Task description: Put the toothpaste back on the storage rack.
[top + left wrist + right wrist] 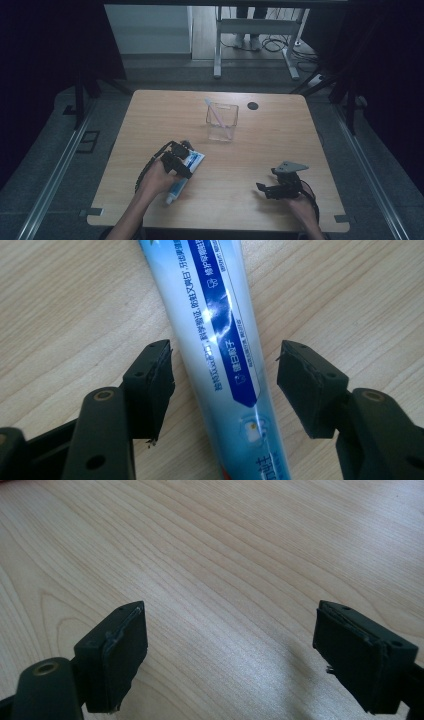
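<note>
Here, glossy toothpaste tube (soft, flattened) lies between released left fingers; right fingers spread.

The high view is dim with dark edges; glare streaks the toothpaste tube.

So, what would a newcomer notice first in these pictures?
Probably the blue and white toothpaste tube lying on the light wooden table, between the open pads of the left gripper, which do not touch it. Next, the clear plastic cup near the table's middle, with a pale pink toothbrush leaning inside.
</note>
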Motion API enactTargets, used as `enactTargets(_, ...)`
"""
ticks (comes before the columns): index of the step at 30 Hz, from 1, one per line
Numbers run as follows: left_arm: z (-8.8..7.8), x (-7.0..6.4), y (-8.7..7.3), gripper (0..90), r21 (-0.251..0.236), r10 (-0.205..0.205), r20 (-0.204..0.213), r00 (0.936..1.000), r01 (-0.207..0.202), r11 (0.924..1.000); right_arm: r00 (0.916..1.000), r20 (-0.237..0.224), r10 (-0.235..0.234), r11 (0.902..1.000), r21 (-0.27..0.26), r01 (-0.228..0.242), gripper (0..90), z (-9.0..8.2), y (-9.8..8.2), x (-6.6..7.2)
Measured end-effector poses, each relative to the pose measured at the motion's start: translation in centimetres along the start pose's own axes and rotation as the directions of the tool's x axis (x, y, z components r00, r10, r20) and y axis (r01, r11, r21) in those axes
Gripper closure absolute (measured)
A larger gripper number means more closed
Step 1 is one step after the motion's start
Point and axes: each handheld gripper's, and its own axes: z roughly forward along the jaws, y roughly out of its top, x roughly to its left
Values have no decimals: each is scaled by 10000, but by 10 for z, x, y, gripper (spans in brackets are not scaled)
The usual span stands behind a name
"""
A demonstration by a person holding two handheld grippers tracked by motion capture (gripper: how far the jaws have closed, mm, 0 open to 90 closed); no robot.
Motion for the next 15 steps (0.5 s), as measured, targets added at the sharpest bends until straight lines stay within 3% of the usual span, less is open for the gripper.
enactTargets(6, 6, -1, 7, 409, 390, -63, -2, 10000, 63, 9992, 10000, 14, 15, 10000, -31, -15, 140, 0, 0, 0)
enactTargets(15, 14, -2, 11, 416, 931, -89, -326, 9994, 119, 9956, 10000, 20, 18, 10000, -38, -18, 141, 0, 0, 0)
